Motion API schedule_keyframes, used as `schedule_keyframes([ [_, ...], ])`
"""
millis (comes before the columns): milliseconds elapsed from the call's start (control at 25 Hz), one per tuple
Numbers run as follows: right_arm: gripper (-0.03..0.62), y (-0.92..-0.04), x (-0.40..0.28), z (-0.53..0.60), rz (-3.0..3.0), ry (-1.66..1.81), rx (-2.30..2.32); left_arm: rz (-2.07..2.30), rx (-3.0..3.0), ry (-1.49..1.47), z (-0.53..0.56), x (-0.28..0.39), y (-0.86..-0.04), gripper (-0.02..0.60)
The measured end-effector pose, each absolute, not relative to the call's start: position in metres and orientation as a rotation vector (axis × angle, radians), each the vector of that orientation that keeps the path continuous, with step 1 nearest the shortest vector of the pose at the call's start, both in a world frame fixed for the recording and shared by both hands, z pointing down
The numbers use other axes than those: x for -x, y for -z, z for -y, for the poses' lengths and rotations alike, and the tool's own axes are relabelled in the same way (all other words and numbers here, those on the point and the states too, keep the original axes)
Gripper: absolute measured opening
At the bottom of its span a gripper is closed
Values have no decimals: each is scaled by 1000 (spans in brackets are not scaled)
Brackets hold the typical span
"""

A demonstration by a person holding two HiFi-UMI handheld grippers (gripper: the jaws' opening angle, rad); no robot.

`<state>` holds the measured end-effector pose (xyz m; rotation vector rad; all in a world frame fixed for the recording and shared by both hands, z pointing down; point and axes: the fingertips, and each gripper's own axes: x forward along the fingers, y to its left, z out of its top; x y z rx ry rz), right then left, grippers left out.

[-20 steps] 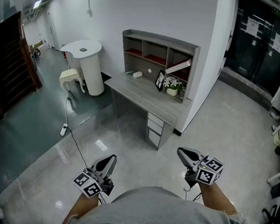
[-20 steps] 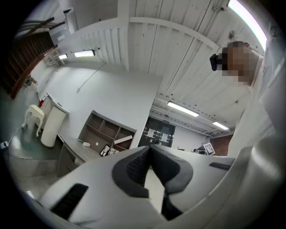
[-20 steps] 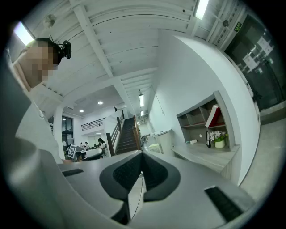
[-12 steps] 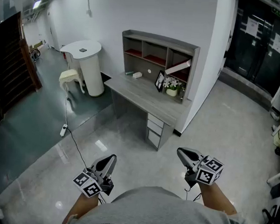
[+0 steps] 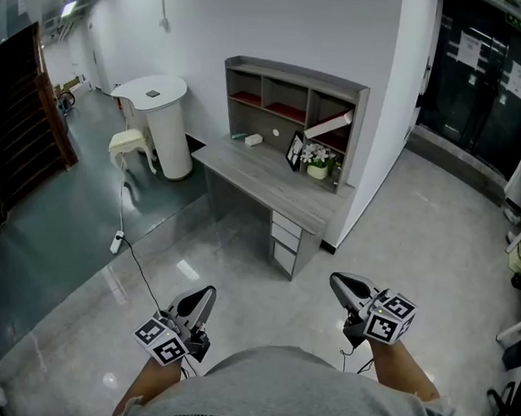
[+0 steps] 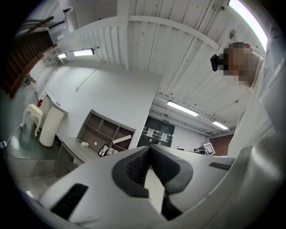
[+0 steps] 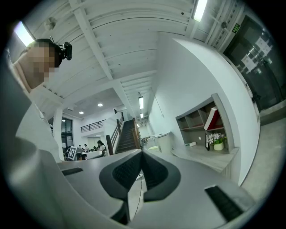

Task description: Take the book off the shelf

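Observation:
A pale book [image 5: 329,125] leans tilted in the right-hand compartment of the grey shelf unit [image 5: 361,103] on the desk [image 5: 263,172], far ahead of me. It shows too in the left gripper view as a pale book [image 6: 122,140] and in the right gripper view as a book [image 7: 211,118] with a red face. My left gripper [image 5: 208,294] is held low near my body, shut and empty. My right gripper [image 5: 336,280] is also low, shut with nothing in it. Both are a long way from the shelf.
A framed picture [image 5: 296,150] and a pot of white flowers [image 5: 317,160] stand on the desk under the shelf. Drawers [image 5: 286,240] hang beneath it. A white round stand [image 5: 164,120], a stool [image 5: 128,144] and a floor cable [image 5: 129,238] lie left. Dark glass doors [image 5: 483,76] are right.
The view has shifted very slightly, so the desk and shelf sit a touch further left. Both grippers stay where they were, shut.

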<state>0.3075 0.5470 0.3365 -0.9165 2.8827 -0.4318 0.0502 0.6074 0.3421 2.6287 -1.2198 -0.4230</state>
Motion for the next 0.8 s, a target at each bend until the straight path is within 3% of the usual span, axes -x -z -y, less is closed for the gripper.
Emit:
schedule_keyframes([
  [800,2,-357,-473,-561,-2880,437,938,1117,-2674,375,-600,-223,-348,21],
])
